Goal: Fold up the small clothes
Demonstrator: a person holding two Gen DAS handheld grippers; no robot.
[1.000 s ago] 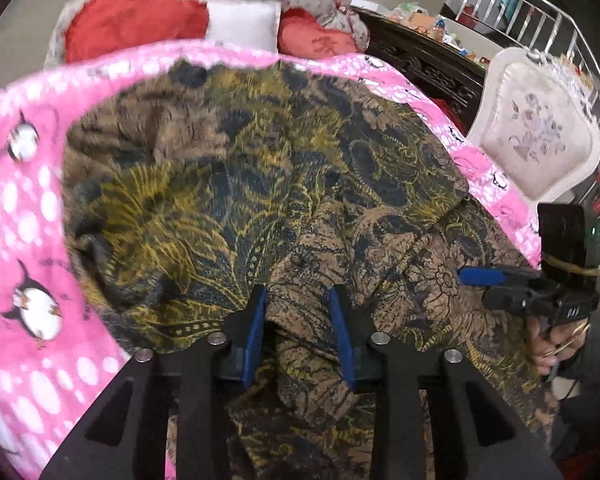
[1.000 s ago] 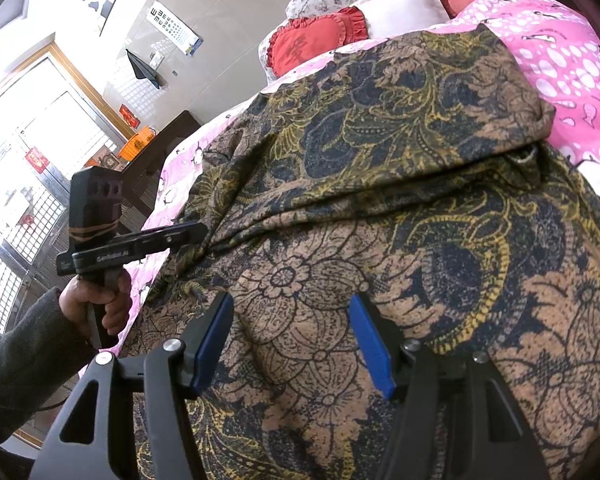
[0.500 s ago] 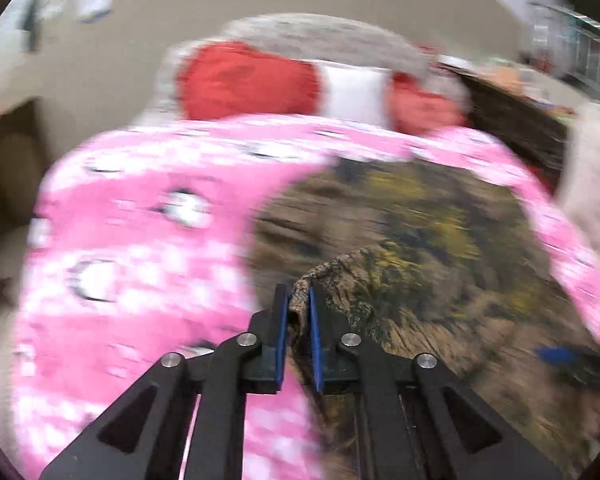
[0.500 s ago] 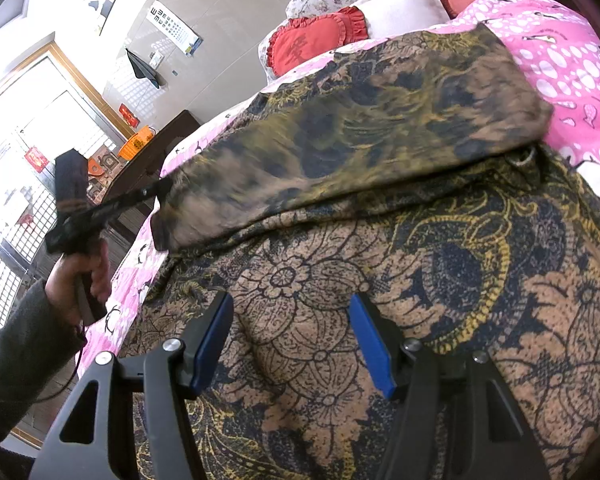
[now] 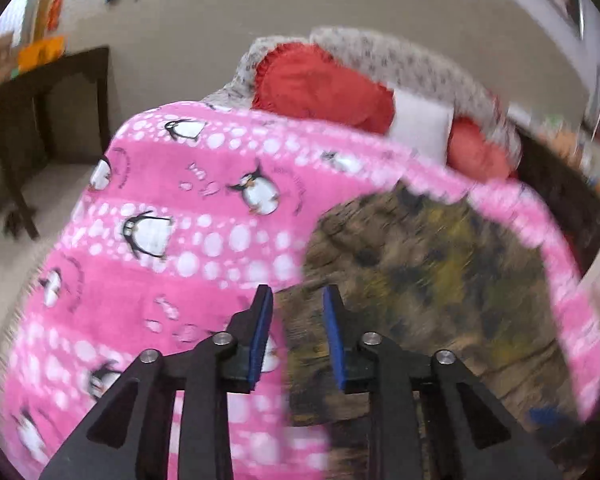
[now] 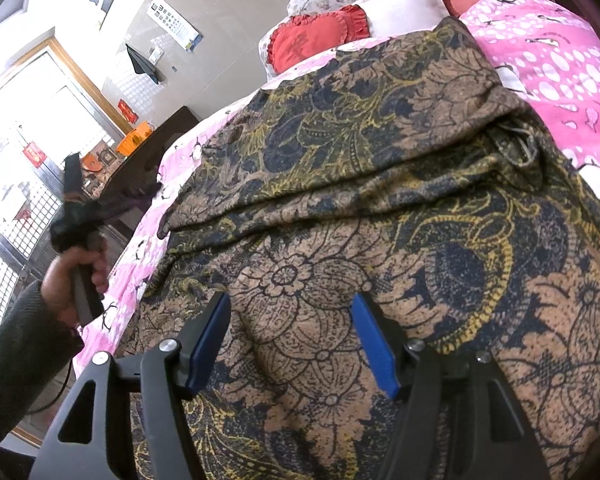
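A brown, navy and yellow floral garment [image 5: 420,280] [image 6: 360,160] lies on a pink penguin blanket [image 5: 160,240]. An upper layer of it lies folded across, with its edge [image 6: 300,208] running over the lower part. My left gripper [image 5: 297,292] hovers at the garment's left edge, its jaws opening and no cloth pinched between them; in the right wrist view the left gripper [image 6: 80,216] is blurred, held in a hand [image 6: 72,276]. My right gripper [image 6: 290,300] sits low over the near part of the garment, jaws wide and opening slightly, cloth below them, not gripped.
Red pillows [image 5: 320,84] [image 6: 316,40] and a white one [image 5: 420,128] lie at the head of the bed. A dark wooden table [image 5: 40,92] stands left of the bed. Pink blanket [image 6: 560,60] shows to the right of the garment.
My left gripper pinched the garment's near edge, carried it up and across to the left side, then let go. The folded layer now lies flat. The right gripper stayed put.
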